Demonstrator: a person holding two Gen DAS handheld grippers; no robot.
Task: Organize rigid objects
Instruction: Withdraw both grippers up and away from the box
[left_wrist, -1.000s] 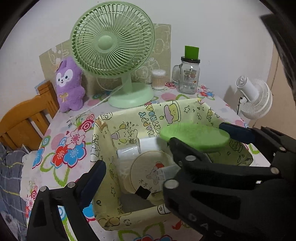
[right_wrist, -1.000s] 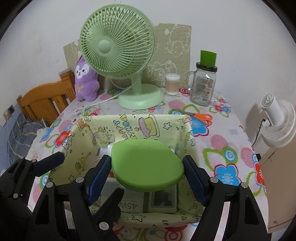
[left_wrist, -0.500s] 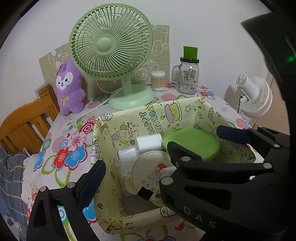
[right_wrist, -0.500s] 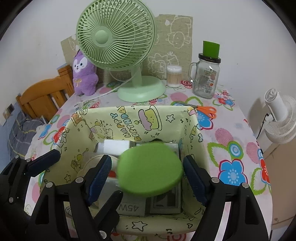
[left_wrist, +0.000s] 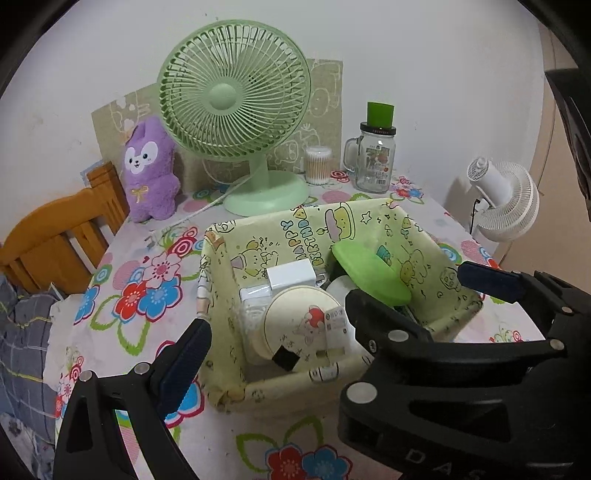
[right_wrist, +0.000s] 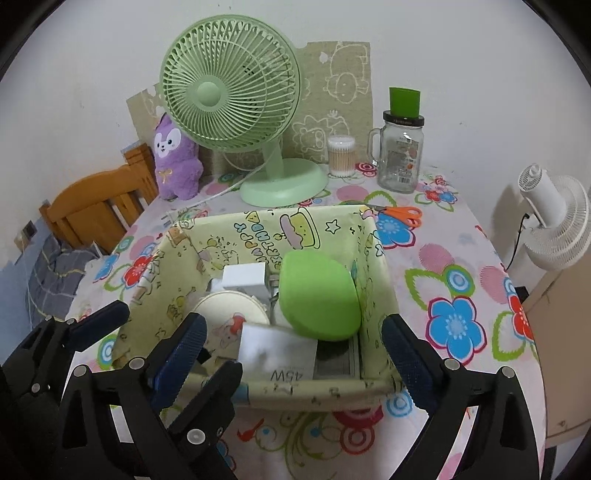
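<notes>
Inside the basket (right_wrist: 380, 280), green case (right_wrist: 317, 295) now lies released.

Both cameras sit low at the near edge of the table (left_wrist: 155, 236) and look forward and down over the basket (right_wrist: 258, 225) toward the wall. The left view stands more to the left and close to the basket; the right view faces it more straight. They share the basket, the fan (left_wrist: 236, 110) and the jar (right_wrist: 400, 151).
</notes>
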